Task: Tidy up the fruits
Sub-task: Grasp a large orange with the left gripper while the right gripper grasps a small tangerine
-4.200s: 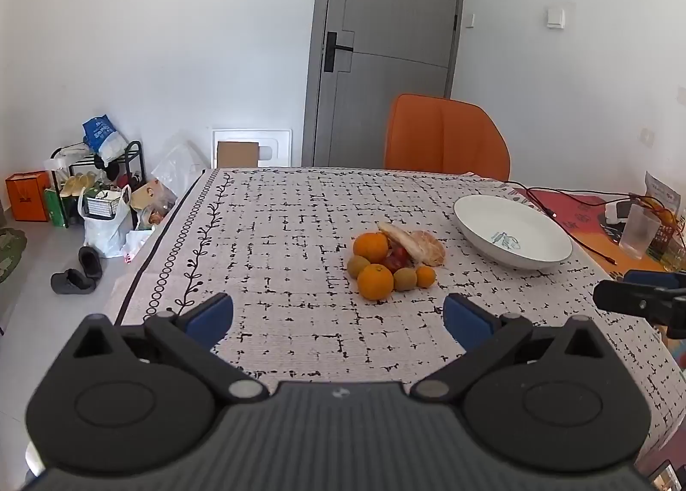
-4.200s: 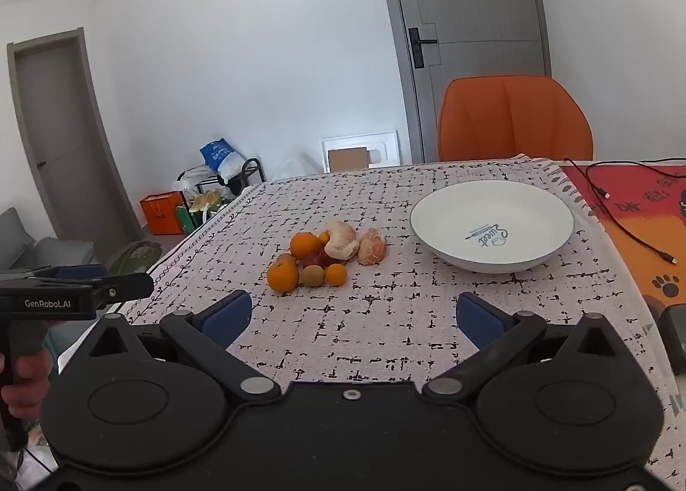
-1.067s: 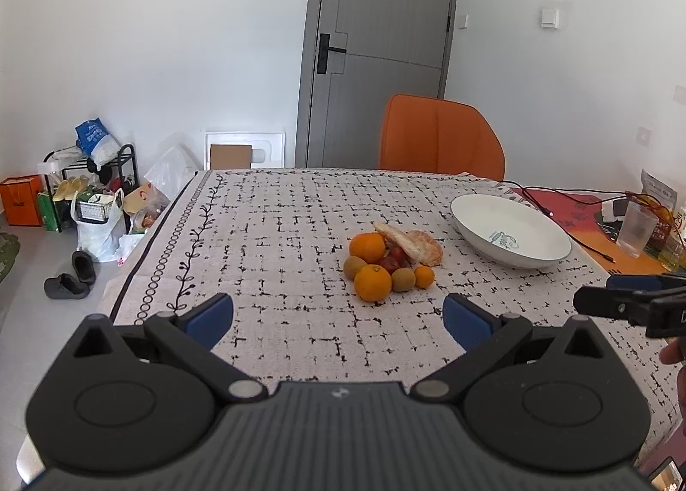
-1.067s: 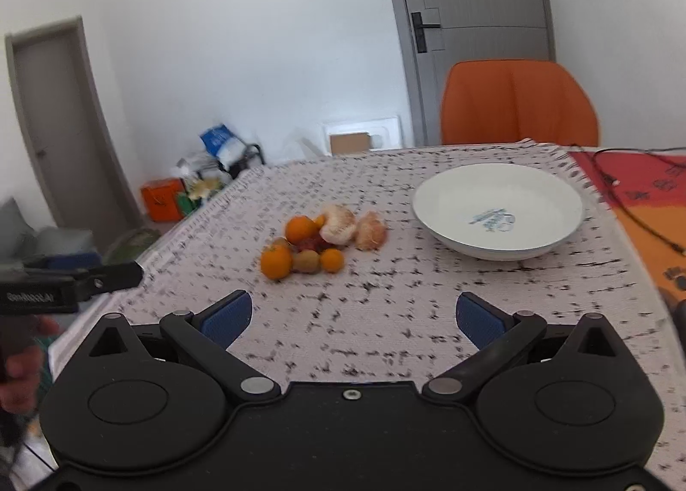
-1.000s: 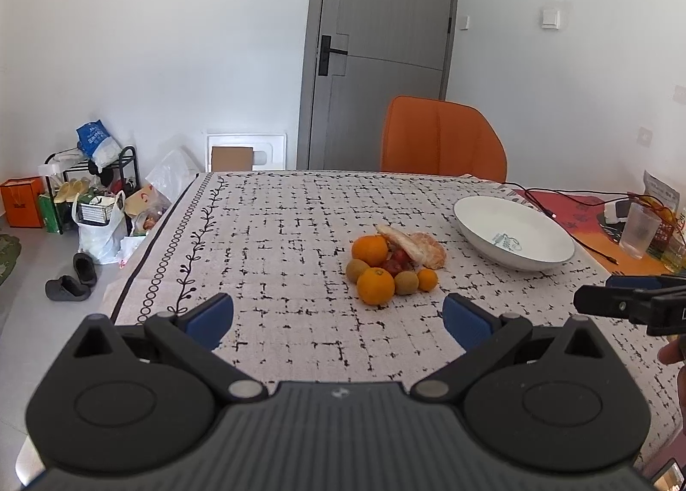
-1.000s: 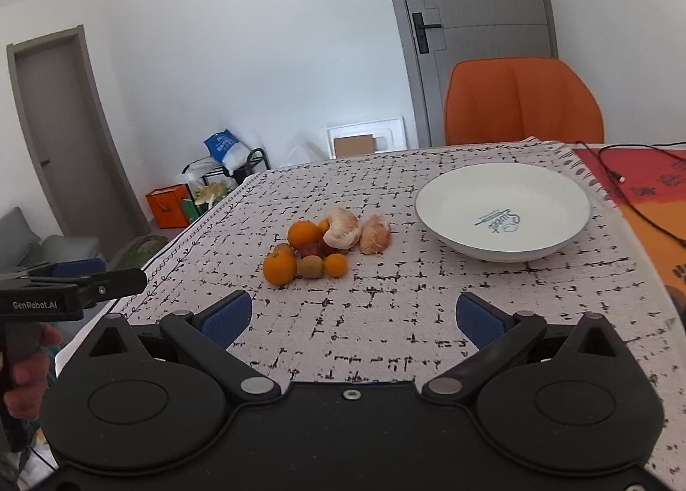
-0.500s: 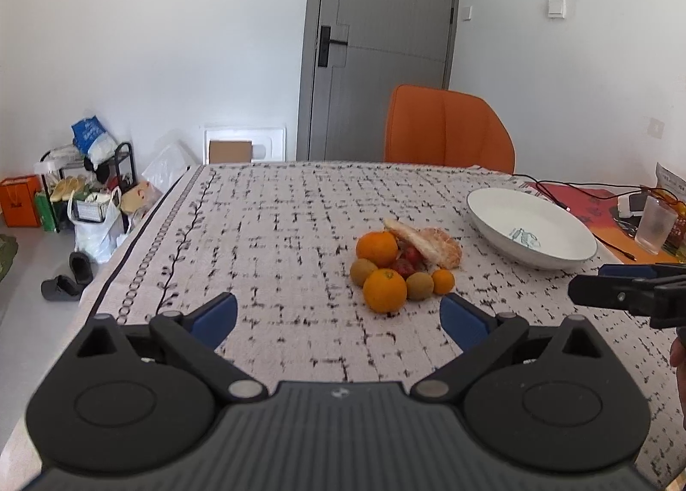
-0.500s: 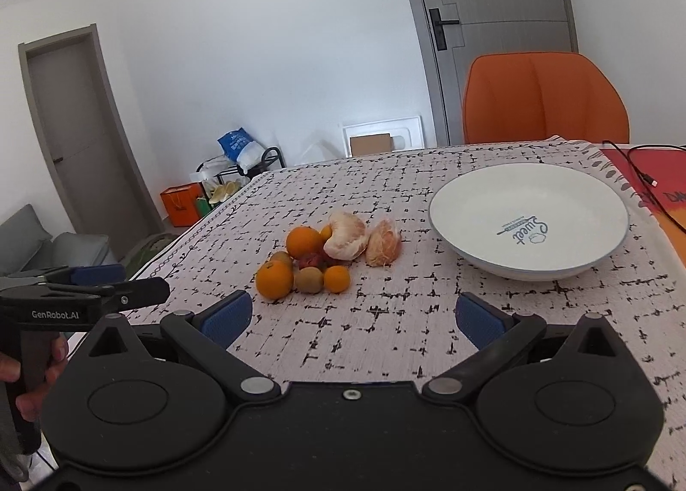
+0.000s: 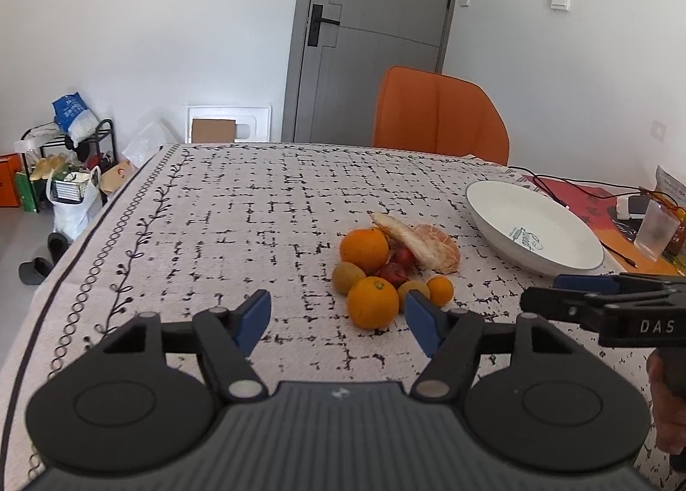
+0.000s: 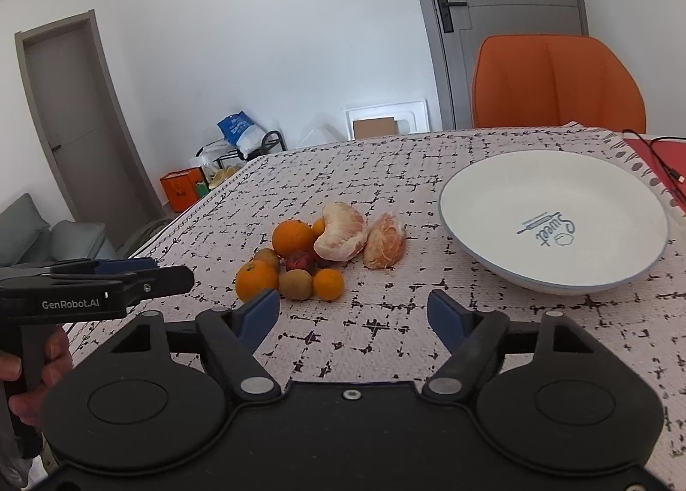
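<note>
A heap of fruit [image 9: 392,261] lies mid-table: two oranges, kiwis, a small mandarin, red fruit and peeled pomelo pieces [image 10: 343,236]. A white bowl [image 10: 553,218] stands empty to the right of the heap. My left gripper [image 9: 338,317] hovers just short of the near orange [image 9: 372,305]; its jaws are closing with nothing between them. My right gripper [image 10: 353,315] sits in front of the heap and the bowl, jaws closing too, with only tablecloth between them. Each gripper shows at the edge of the other's view.
An orange chair [image 9: 439,115] stands at the table's far side. Cables, a red mat and a plastic cup [image 9: 656,229] lie beyond the bowl. Bags and a rack [image 9: 64,165] sit on the floor at the left. A hand [image 10: 25,379] holds the left gripper's handle.
Both grippers have moved forward and slightly down toward the fruit, which now looks larger and closer. Both pairs of jaws have narrowed from wide open.
</note>
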Action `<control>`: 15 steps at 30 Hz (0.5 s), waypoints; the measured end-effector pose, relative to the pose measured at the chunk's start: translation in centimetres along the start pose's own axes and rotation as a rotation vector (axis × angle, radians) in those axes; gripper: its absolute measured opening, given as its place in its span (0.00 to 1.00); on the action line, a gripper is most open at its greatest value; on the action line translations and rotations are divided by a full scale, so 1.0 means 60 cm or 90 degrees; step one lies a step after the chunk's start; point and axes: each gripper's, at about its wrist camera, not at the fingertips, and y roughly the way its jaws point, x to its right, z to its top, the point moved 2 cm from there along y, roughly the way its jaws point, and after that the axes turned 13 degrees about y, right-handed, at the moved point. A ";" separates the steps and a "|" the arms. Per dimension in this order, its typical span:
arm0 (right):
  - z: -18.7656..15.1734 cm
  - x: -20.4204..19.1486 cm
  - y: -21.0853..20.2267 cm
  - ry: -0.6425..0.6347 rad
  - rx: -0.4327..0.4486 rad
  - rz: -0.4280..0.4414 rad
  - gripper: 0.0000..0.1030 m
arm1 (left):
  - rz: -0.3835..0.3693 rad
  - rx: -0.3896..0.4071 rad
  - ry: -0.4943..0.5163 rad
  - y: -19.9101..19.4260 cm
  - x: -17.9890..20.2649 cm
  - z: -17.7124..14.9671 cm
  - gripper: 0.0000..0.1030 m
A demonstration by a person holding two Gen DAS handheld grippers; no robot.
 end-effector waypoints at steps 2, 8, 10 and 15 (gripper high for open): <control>0.002 0.000 0.009 0.000 -0.004 0.002 0.69 | 0.001 -0.001 0.002 0.010 0.000 0.003 0.65; 0.010 0.003 0.042 0.017 -0.026 0.013 0.60 | -0.011 -0.018 0.004 0.043 0.004 0.008 0.61; 0.012 0.003 0.055 0.021 -0.033 0.013 0.55 | -0.023 -0.021 -0.002 0.052 0.004 0.008 0.61; 0.013 -0.002 0.085 0.021 -0.051 0.026 0.50 | -0.051 -0.033 0.002 0.075 0.010 0.007 0.53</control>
